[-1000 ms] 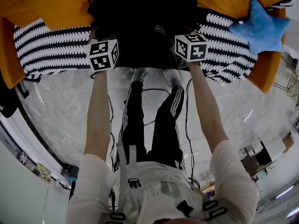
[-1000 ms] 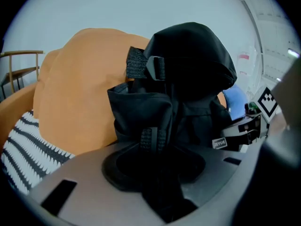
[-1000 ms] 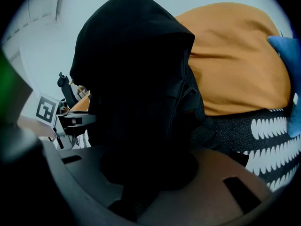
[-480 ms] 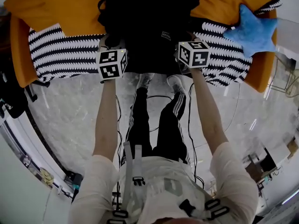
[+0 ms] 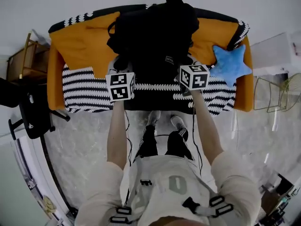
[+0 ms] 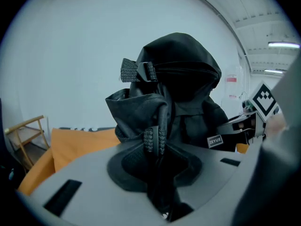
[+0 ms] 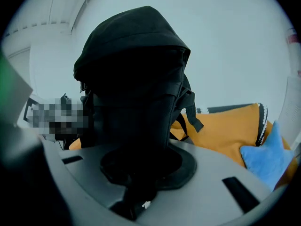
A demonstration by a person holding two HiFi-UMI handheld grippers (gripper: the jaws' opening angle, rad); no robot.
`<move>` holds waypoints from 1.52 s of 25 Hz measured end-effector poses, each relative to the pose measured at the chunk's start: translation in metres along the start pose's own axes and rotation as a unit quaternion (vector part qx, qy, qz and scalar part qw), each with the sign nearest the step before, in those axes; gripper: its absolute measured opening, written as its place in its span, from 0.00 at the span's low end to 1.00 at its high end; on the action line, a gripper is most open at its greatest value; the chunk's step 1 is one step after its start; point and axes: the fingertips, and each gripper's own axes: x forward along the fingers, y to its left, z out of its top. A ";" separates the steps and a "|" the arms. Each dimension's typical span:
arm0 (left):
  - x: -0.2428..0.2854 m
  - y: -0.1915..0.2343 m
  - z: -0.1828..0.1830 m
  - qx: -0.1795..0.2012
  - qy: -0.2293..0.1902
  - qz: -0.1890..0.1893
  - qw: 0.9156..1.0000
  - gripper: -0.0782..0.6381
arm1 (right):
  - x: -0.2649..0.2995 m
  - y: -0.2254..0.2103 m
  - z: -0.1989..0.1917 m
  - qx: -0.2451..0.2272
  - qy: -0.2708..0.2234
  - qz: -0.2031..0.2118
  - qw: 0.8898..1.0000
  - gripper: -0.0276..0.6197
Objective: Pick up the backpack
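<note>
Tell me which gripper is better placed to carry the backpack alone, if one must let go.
Probably the left gripper: its jaws have just been closing and its pads visibly pinch a fold of the backpack. The right gripper also holds it, but that grip is too dark to judge.

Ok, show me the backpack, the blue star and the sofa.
backpack [image 5: 155,32], head view, on its black front panel.
star [image 5: 229,65], head view, on its middle.
sofa [image 5: 80,46], head view, on a bare part of its orange back cushion.
</note>
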 end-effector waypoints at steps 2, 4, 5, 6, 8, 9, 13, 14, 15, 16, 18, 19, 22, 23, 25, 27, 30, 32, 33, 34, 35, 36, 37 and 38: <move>-0.024 -0.002 0.041 0.005 -0.016 0.005 1.000 0.23 | -0.031 0.013 0.035 -0.005 -0.023 -0.002 1.000 0.17; -0.046 -0.009 0.073 0.004 -0.030 0.010 1.000 0.23 | -0.065 0.023 0.063 -0.008 -0.044 -0.006 0.999 0.17; -0.058 -0.015 0.086 0.005 -0.036 0.011 0.999 0.23 | -0.083 0.027 0.073 -0.007 -0.051 -0.008 0.999 0.17; -0.071 -0.020 0.097 0.007 -0.041 0.011 0.999 0.23 | -0.100 0.032 0.080 -0.006 -0.056 -0.010 0.998 0.17; -0.098 -0.033 0.111 0.010 -0.049 0.008 0.999 0.23 | -0.133 0.042 0.088 -0.005 -0.066 -0.011 0.998 0.17; -0.112 -0.039 0.115 0.011 -0.052 0.003 0.999 0.23 | -0.148 0.046 0.089 -0.005 -0.071 -0.011 0.997 0.17; -0.153 -0.054 0.119 0.010 -0.054 -0.013 0.998 0.23 | -0.191 0.063 0.087 -0.011 -0.088 -0.010 0.996 0.17; -0.161 -0.057 0.116 0.010 -0.057 -0.015 0.998 0.23 | -0.199 0.068 0.084 -0.013 -0.093 -0.007 0.996 0.17; -0.169 -0.060 0.112 0.010 -0.060 -0.016 0.998 0.23 | -0.207 0.072 0.078 -0.013 -0.097 -0.003 0.995 0.17; -0.177 -0.064 0.106 0.008 -0.062 -0.015 0.998 0.23 | -0.215 0.076 0.070 -0.012 -0.098 0.000 0.995 0.17; -0.189 -0.072 0.089 0.000 -0.061 -0.010 0.998 0.23 | -0.229 0.080 0.052 -0.009 -0.097 0.007 0.995 0.17; -0.192 -0.075 0.083 -0.004 -0.059 -0.005 0.998 0.23 | -0.233 0.082 0.046 -0.009 -0.096 0.009 0.995 0.17; -0.193 -0.079 0.075 -0.007 -0.058 0.001 0.998 0.23 | -0.240 0.083 0.038 -0.015 -0.100 0.011 0.995 0.17; -0.193 -0.080 0.076 -0.005 -0.059 0.001 0.998 0.23 | -0.241 0.082 0.038 -0.017 -0.101 0.011 0.995 0.17; -0.195 -0.081 0.080 0.002 -0.066 0.005 0.998 0.23 | -0.242 0.082 0.040 -0.017 -0.105 0.013 0.994 0.17; -0.198 -0.082 0.084 0.007 -0.073 0.011 0.997 0.23 | -0.243 0.082 0.043 -0.017 -0.109 0.016 0.994 0.17; -0.200 -0.081 0.086 0.004 -0.079 0.018 0.997 0.23 | -0.244 0.083 0.047 -0.022 -0.113 0.021 0.993 0.17; -0.199 -0.082 0.087 0.002 -0.080 0.021 0.997 0.23 | -0.244 0.082 0.048 -0.024 -0.116 0.022 0.993 0.17; -0.200 -0.082 0.087 0.003 -0.081 0.022 0.996 0.23 | -0.244 0.081 0.048 -0.023 -0.117 0.022 0.993 0.17; -0.200 -0.082 0.087 0.004 -0.082 0.022 0.996 0.23 | -0.244 0.081 0.048 -0.023 -0.118 0.022 0.993 0.17; -0.201 -0.082 0.087 0.006 -0.082 0.022 0.996 0.23 | -0.244 0.082 0.048 -0.021 -0.118 0.023 0.993 0.17; -0.201 -0.082 0.088 0.008 -0.082 0.023 0.996 0.23 | -0.244 0.082 0.048 -0.020 -0.118 0.023 0.993 0.17; -0.202 -0.081 0.088 0.009 -0.082 0.024 0.996 0.23 | -0.243 0.082 0.047 -0.018 -0.118 0.024 0.993 0.17; -0.201 -0.081 0.089 0.010 -0.082 0.024 0.996 0.23 | -0.243 0.082 0.048 -0.017 -0.118 0.023 0.993 0.17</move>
